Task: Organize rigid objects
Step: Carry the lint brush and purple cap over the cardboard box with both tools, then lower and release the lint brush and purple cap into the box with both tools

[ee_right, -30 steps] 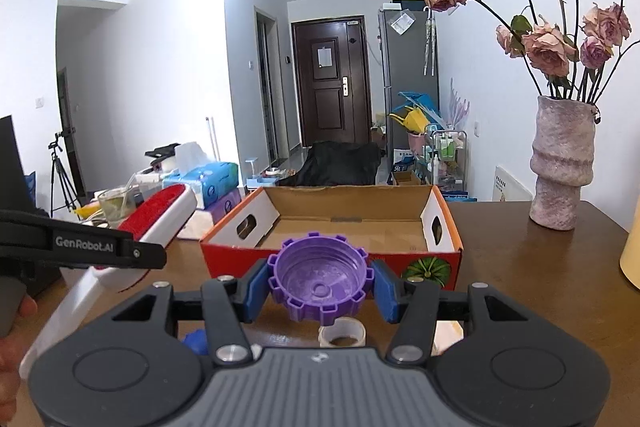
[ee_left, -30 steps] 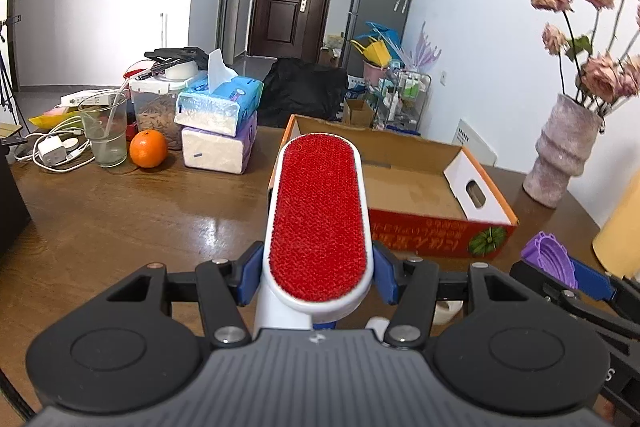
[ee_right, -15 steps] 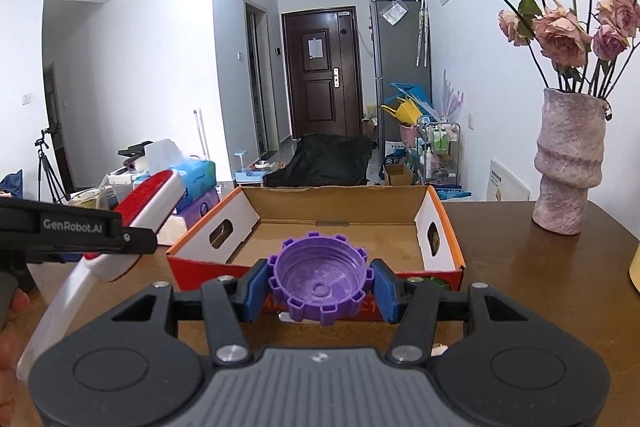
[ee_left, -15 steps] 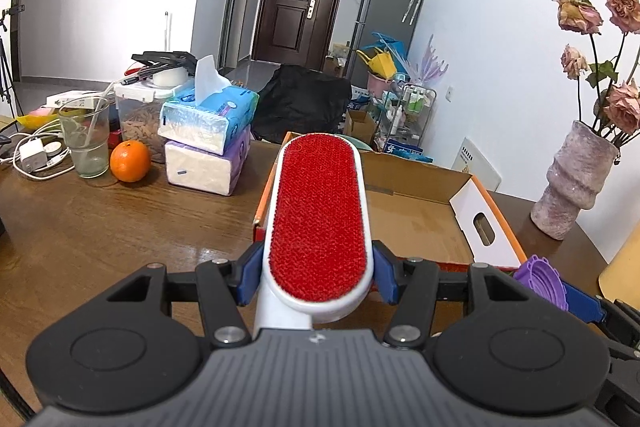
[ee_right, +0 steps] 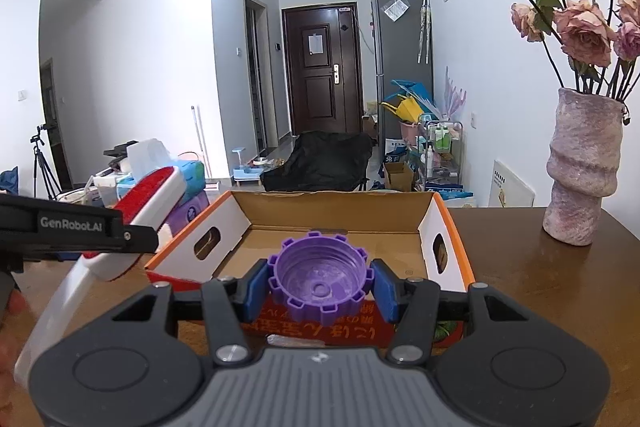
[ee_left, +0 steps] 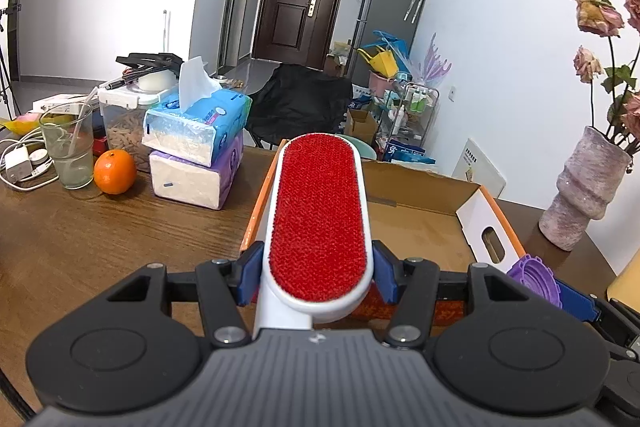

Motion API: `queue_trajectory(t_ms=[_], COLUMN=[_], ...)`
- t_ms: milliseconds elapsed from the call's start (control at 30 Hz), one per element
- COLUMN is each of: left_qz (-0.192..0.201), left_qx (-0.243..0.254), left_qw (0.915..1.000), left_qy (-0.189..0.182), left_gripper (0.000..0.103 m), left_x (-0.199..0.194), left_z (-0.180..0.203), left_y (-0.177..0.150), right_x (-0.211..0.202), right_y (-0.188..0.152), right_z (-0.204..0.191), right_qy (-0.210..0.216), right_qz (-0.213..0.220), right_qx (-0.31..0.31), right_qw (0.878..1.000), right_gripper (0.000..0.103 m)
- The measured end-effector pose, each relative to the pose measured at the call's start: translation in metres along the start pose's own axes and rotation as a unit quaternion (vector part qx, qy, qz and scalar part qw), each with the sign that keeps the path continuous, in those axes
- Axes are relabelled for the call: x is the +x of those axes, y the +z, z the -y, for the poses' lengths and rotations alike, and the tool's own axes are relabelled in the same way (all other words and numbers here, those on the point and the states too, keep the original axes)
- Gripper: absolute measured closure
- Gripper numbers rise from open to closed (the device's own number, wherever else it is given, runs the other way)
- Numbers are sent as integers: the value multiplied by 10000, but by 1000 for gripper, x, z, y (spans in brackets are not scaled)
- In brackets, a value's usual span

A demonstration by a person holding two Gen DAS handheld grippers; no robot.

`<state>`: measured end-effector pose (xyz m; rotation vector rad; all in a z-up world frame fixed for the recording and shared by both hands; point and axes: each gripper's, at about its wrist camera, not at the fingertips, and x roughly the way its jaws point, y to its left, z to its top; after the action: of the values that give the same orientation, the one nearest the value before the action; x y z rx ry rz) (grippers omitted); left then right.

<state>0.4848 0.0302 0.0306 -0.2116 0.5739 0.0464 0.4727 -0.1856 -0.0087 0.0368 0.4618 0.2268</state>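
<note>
While brush (ee_left: 318,215) and cap (ee_right: 320,277) are pinched by left gripper (ee_left: 316,275) and right gripper (ee_right: 320,285), carry over box (ee_right: 340,203) is judged underway; release inside is needed.

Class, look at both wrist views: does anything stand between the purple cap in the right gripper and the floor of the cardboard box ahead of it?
Nothing visible does. The purple cap is held above the near wall of the cardboard box, whose bare floor lies open just beyond. The lint brush, held by the left gripper, is off to the side.
</note>
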Motion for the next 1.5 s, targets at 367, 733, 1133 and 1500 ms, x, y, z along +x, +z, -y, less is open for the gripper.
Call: queue_trajectory(t_ms=[367, 733, 1133, 1500], left_qz=[-74, -170, -353, -537], left_qx=[73, 226, 465, 491], left_qw=[9999, 9996, 9983, 9971], left_qy=[-13, -53, 77, 209], left_gripper=[46, 46, 46, 46], left_x=[36, 75, 119, 142], left_z=[9, 22, 44, 42], left_y=[17, 31, 34, 31], right_x=[35, 66, 99, 124], right_y=[10, 22, 30, 21], right_z=[11, 23, 40, 47], right_qy=[-97, -220, -271, -295], right_qz=[-98, -171, -321, -528], right_qx=[-15, -25, 33, 120], right_qw=[9999, 9996, 9991, 9981], right_gripper=[50, 50, 50, 50])
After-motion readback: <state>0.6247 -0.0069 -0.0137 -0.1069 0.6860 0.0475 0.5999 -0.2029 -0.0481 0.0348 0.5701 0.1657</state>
